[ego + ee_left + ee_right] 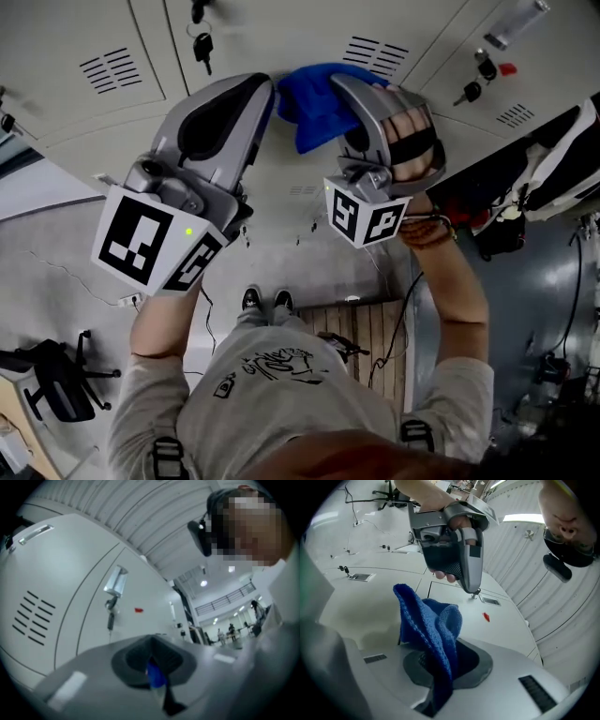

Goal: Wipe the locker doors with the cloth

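A blue cloth (319, 103) hangs bunched against the pale grey locker doors (281, 28). My right gripper (342, 89) is shut on it; in the right gripper view the cloth (429, 625) rises out of the right gripper (440, 667) in loose folds. My left gripper (270, 94) sits just left of the cloth, tip beside it, jaws together. In the left gripper view only a sliver of blue shows at the seam of the left gripper (157, 679). The right gripper view shows the left gripper (474, 588) held above a door, with no cloth at its tip.
Keys hang in the locks (203, 47) (472, 91), and a key (110, 618) hangs under a handle. Vent slots (111, 69) mark the doors. Below are an office chair (56, 375), a wooden pallet (361, 328) and floor cables. Dark bags (553, 169) sit at right.
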